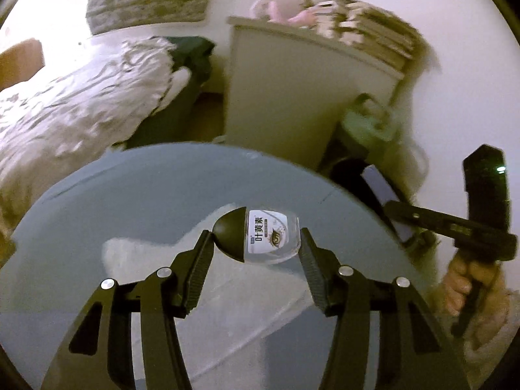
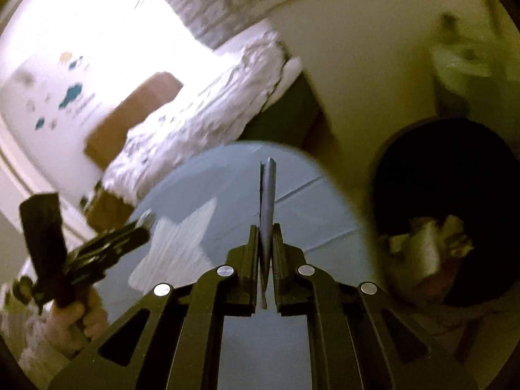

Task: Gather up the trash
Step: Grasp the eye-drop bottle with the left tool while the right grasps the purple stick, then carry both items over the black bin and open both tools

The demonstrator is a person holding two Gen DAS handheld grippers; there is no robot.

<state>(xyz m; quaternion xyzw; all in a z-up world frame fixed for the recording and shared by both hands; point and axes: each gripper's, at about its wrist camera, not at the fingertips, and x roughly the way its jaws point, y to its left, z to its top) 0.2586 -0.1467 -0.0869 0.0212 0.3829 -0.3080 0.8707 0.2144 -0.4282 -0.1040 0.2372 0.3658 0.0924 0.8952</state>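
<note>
My left gripper (image 1: 256,237) is shut on a small clear bottle (image 1: 271,239) with a black cap and a white label. It holds the bottle sideways above the round grey table (image 1: 130,195). My right gripper (image 2: 267,230) is shut on a thin flat grey piece (image 2: 268,195), seen edge-on, above the same table (image 2: 308,201). In the left wrist view the right gripper (image 1: 395,209) holds that flat piece (image 1: 386,201) at the table's right edge. A black trash bin (image 2: 455,169) with crumpled paper inside stands to the right of the table.
A bed with a patterned quilt (image 1: 81,104) lies beyond the table on the left. A pale cabinet (image 1: 292,97) topped with books and a plush toy stands behind. The left gripper (image 2: 143,224) shows at the left in the right wrist view.
</note>
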